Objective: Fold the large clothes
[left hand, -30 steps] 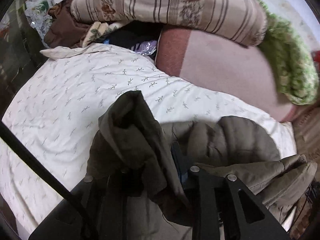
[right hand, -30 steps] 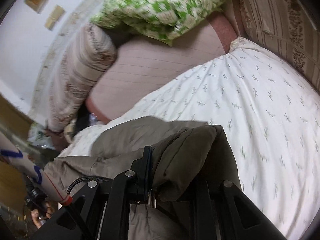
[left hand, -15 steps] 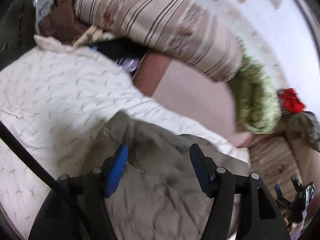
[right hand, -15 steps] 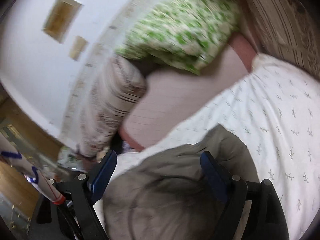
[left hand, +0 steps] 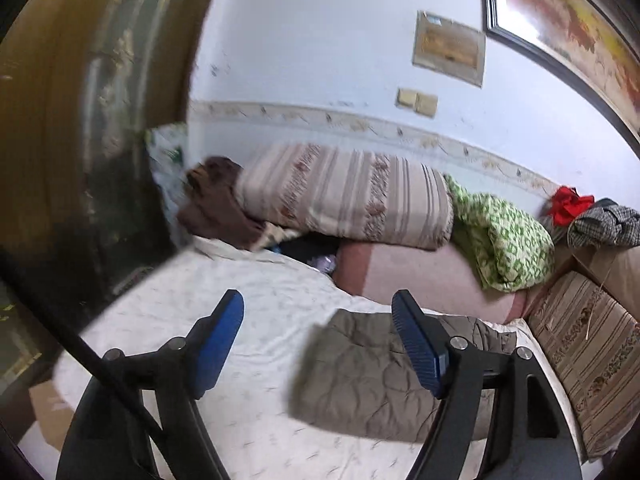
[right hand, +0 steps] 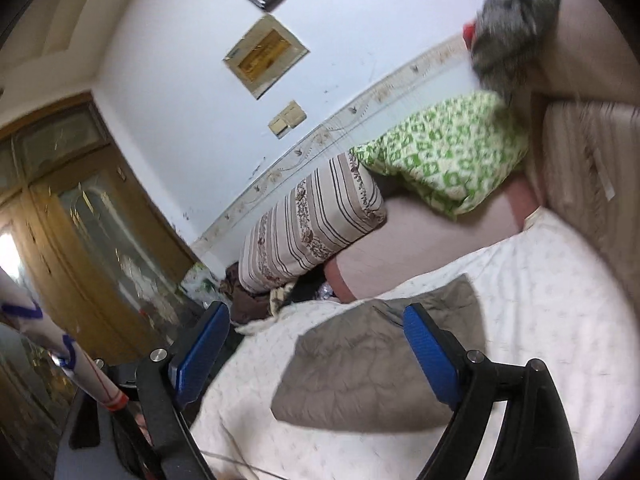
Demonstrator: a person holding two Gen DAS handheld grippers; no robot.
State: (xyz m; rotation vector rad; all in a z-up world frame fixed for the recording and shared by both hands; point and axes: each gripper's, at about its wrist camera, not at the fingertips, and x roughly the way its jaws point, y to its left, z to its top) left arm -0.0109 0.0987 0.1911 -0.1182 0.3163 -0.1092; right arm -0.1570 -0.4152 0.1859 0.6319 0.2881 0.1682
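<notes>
Left gripper (left hand: 318, 330) is opening, nothing between its blue pads, so it's let go and sits above the white bedsheet (left hand: 168, 312). The quilted olive jacket (left hand: 372, 372) lies folded into a flat bundle on the bed, near the striped quilt (left hand: 344, 196) and green blanket (left hand: 504, 240). Right gripper (right hand: 316, 340) is opening too, empty, held above the jacket; looks like this fold's finished.

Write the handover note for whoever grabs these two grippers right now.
Left gripper: jaws opening, nothing between them.
Right gripper: jaws opening, nothing held.
Olive quilted jacket: lies folded into a compact bundle on the white sheet, clear of both grippers.
Done: jacket folded and released.
Left: check the fold is tidy; a grey checked garment by the headboard may be next.
</notes>
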